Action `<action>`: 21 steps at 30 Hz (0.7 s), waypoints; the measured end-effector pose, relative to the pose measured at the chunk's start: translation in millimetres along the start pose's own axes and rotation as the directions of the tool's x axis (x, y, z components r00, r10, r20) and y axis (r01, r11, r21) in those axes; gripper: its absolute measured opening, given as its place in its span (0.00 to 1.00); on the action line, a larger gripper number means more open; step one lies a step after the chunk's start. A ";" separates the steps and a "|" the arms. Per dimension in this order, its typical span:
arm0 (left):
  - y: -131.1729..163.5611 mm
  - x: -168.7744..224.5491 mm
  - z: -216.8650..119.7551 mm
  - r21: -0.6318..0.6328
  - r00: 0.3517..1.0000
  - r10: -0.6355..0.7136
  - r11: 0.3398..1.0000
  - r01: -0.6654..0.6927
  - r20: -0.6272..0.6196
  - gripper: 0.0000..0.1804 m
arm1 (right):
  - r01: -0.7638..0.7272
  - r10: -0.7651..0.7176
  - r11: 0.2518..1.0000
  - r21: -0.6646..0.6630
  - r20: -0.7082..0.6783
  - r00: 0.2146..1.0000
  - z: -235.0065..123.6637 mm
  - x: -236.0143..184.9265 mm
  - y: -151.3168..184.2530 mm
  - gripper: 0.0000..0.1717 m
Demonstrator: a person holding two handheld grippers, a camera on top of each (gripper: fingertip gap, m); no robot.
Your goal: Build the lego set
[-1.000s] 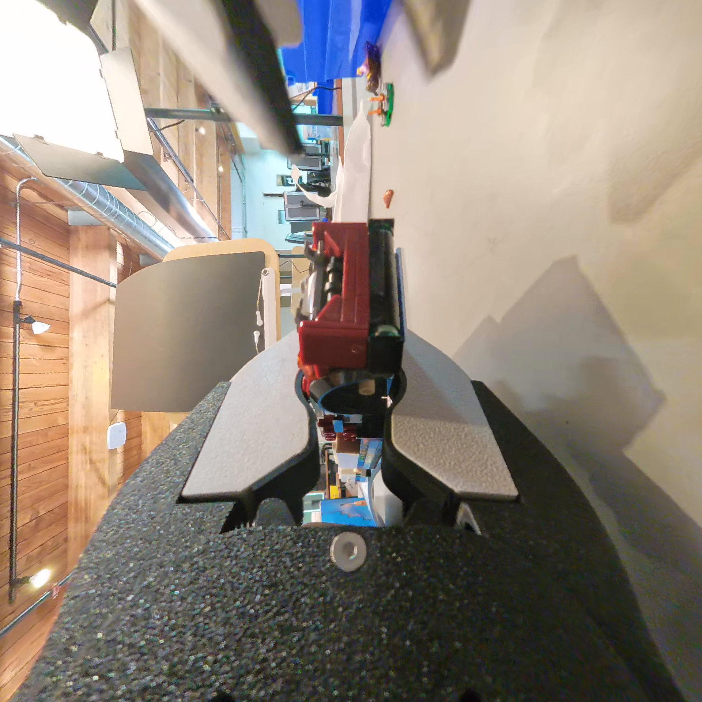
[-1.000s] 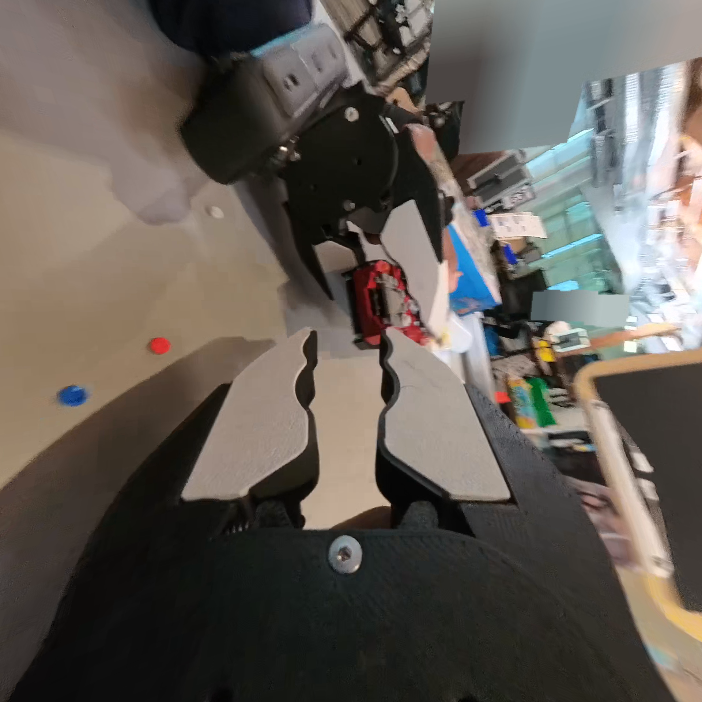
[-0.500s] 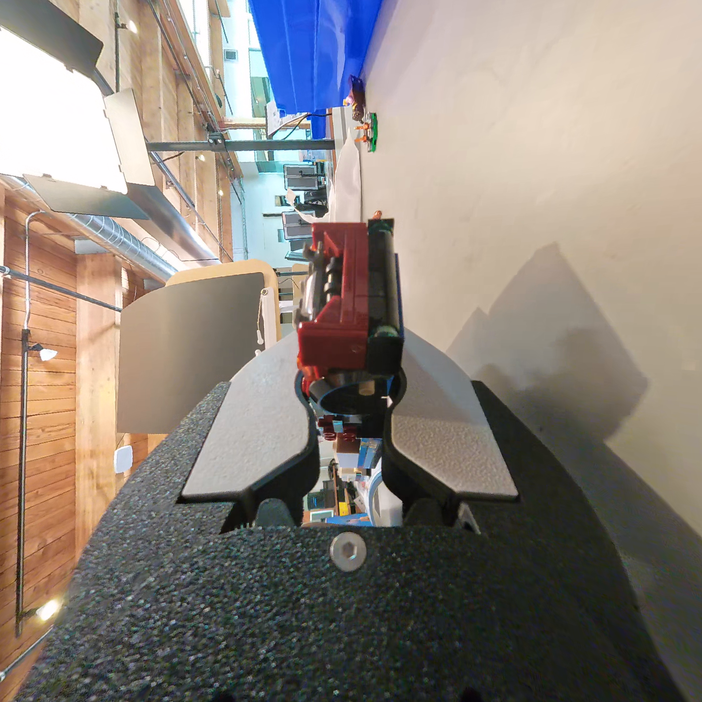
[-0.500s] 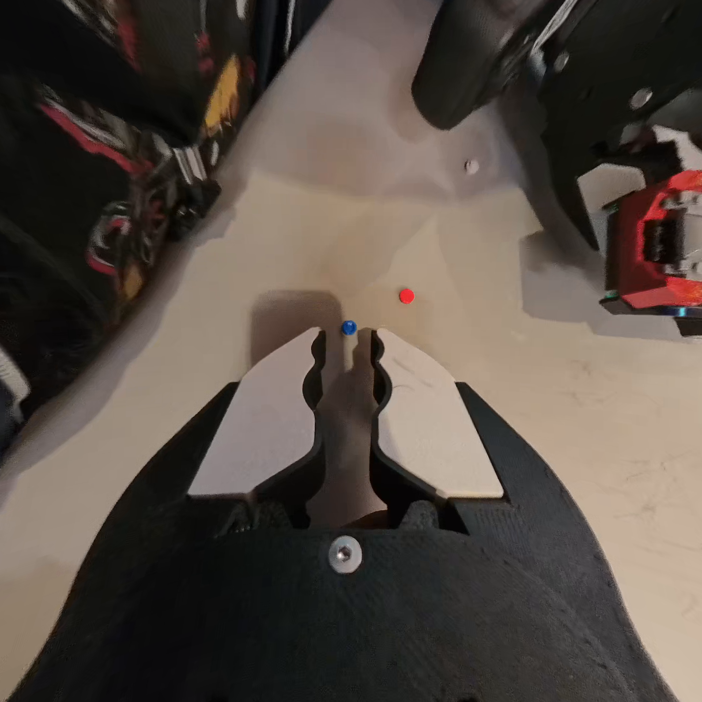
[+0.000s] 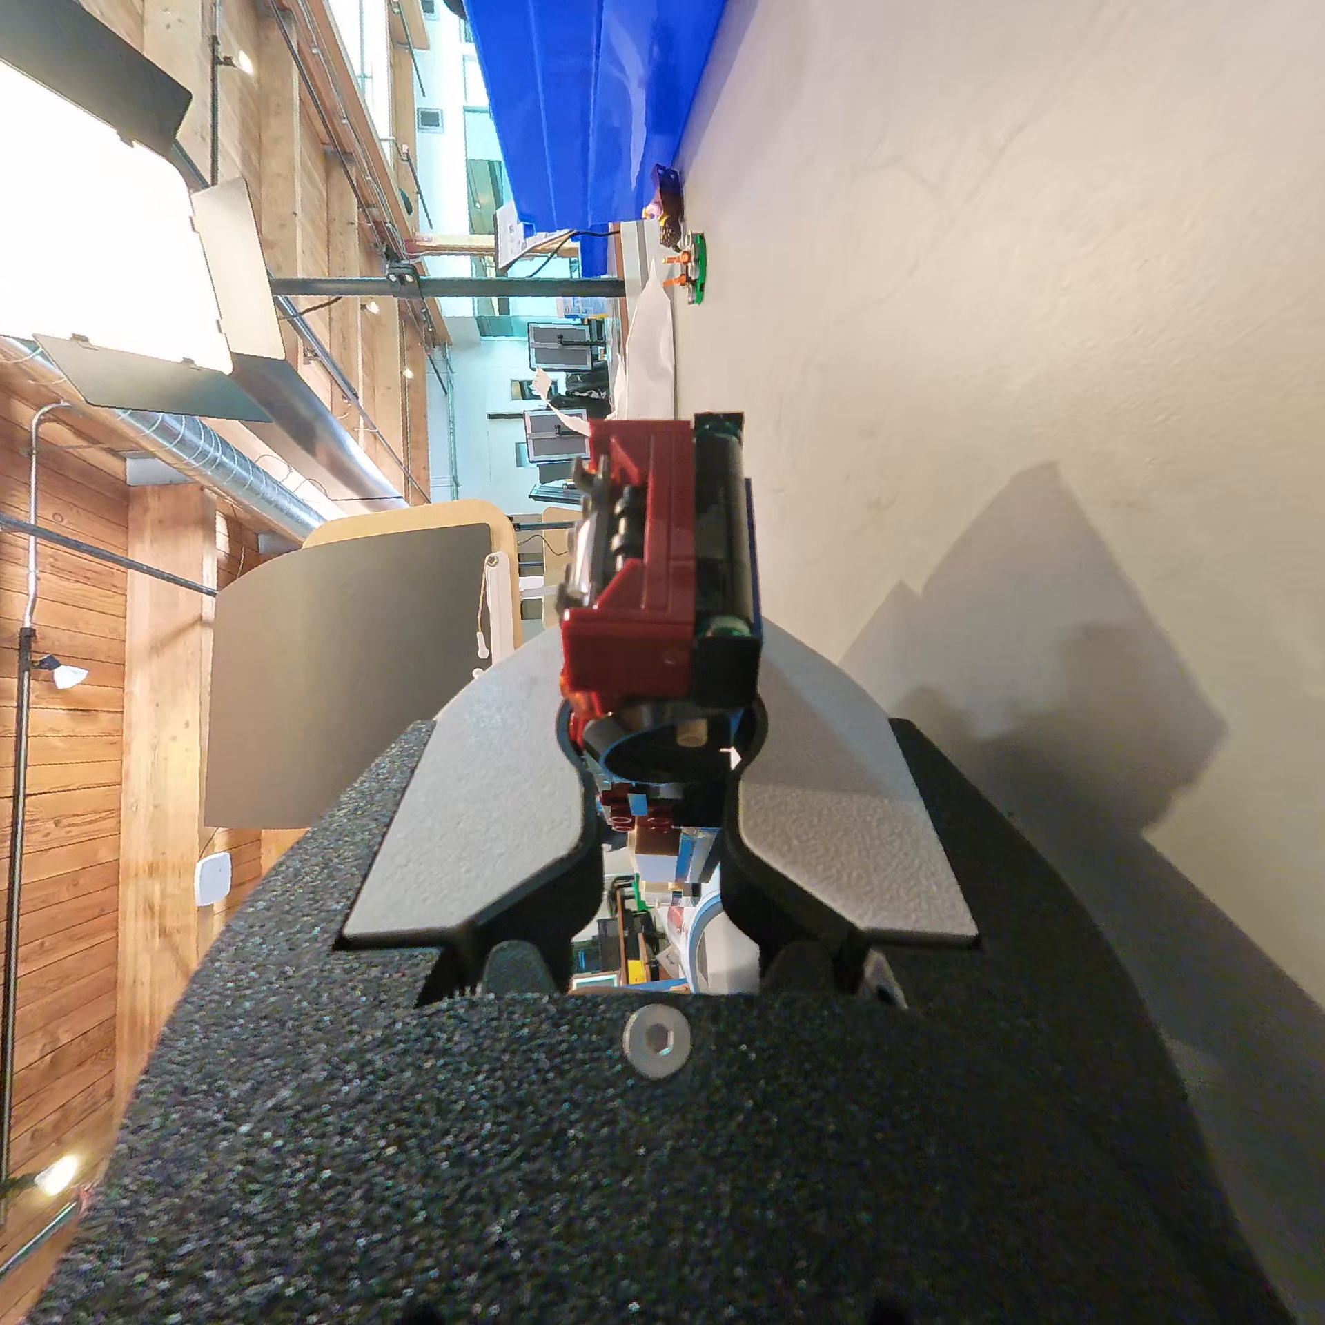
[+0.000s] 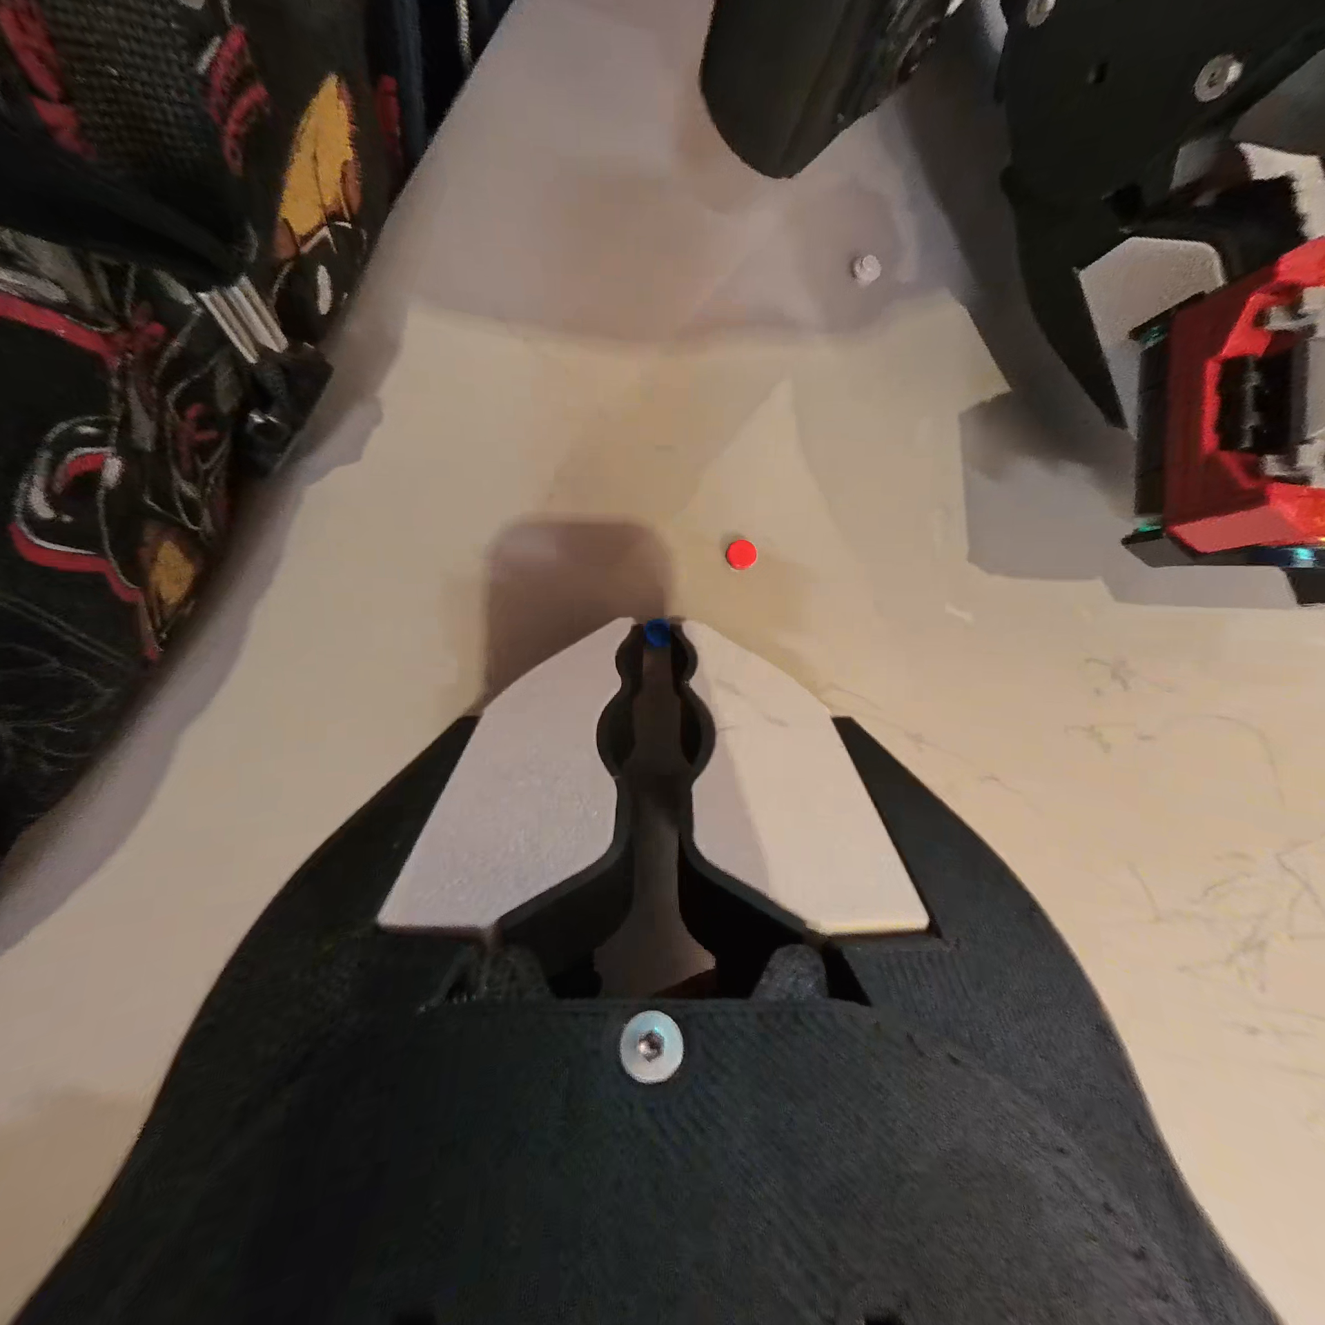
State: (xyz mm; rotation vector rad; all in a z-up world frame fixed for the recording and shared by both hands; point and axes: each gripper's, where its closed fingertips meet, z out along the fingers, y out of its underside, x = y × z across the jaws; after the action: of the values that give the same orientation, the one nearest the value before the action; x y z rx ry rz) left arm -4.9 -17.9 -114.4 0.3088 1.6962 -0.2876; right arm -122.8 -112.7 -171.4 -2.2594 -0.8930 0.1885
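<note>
My left gripper (image 5: 661,688) is shut on a red and black brick-built toy vehicle (image 5: 656,573) and holds it on its side just off the pale table (image 5: 1004,287). The same vehicle (image 6: 1233,444) and the left gripper's body (image 6: 1075,143) show at the upper right of the right wrist view. My right gripper (image 6: 656,631) points down at the table, its fingertips shut on a small blue round stud (image 6: 655,634). A small red round stud (image 6: 741,553) lies on the table just beyond and right of it.
A small grey stud (image 6: 867,267) lies farther off, near the left gripper. A person's dark patterned clothing (image 6: 143,287) is at the table's left edge. A green plate with small orange pieces (image 5: 694,269) and a blue cloth (image 5: 595,107) are at the far end. Some 15 centimeters of space lies between my two pairs of fingers.
My right gripper swung down over the table, moved onto the blue stud and closed its fingertips on it. My left gripper kept hold of the vehicle and hardly moved.
</note>
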 end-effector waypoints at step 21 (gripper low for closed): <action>10.2 -1.4 1.2 -0.033 0.999 -0.036 0.999 0.035 -0.006 0.20 | -0.188 0.211 0.977 0.102 -0.333 0.919 -22.8 76.9 7.7 0.12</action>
State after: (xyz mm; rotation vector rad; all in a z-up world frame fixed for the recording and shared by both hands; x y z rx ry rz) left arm 0.1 -8.8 -113.3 0.2553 1.7124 -0.2845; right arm -52.4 -79.4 -150.7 -2.2253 -0.4652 -0.0829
